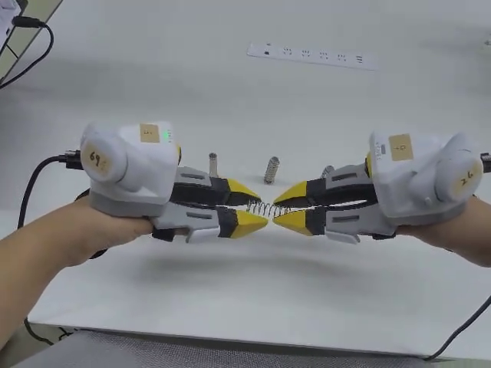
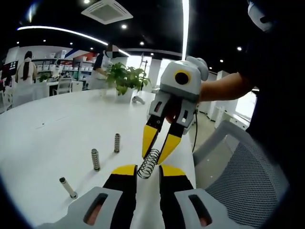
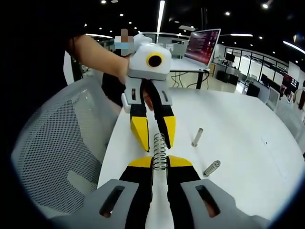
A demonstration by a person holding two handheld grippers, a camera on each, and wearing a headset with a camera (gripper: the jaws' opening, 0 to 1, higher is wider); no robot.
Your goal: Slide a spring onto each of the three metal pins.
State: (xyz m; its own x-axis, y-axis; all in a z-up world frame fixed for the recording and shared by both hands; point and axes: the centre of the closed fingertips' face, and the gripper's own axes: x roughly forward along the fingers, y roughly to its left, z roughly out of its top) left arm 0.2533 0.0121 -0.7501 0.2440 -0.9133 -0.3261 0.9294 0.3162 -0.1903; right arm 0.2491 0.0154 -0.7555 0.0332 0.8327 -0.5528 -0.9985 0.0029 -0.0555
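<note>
A small steel spring [image 1: 267,208] hangs in the air between the two grippers, which face each other tip to tip. My right gripper [image 1: 275,211] is shut on one end of the spring [image 3: 160,151]. My left gripper [image 1: 262,211] has its jaws slightly apart around the other end [image 2: 148,164]. Behind them on the white table [image 1: 253,115] stand a bare metal pin [image 1: 213,163] and a pin with a spring on it [image 1: 271,169]. A third pin [image 1: 327,172] is half hidden behind the right gripper. In the left gripper view, two pins carry springs [image 2: 96,159] [image 2: 116,142] and one is bare [image 2: 68,187].
A white power strip [image 1: 311,54] lies at the far side of the table. A black cable [image 1: 34,38] runs along the far left edge. A mesh office chair [image 3: 62,143] stands at the table's near side.
</note>
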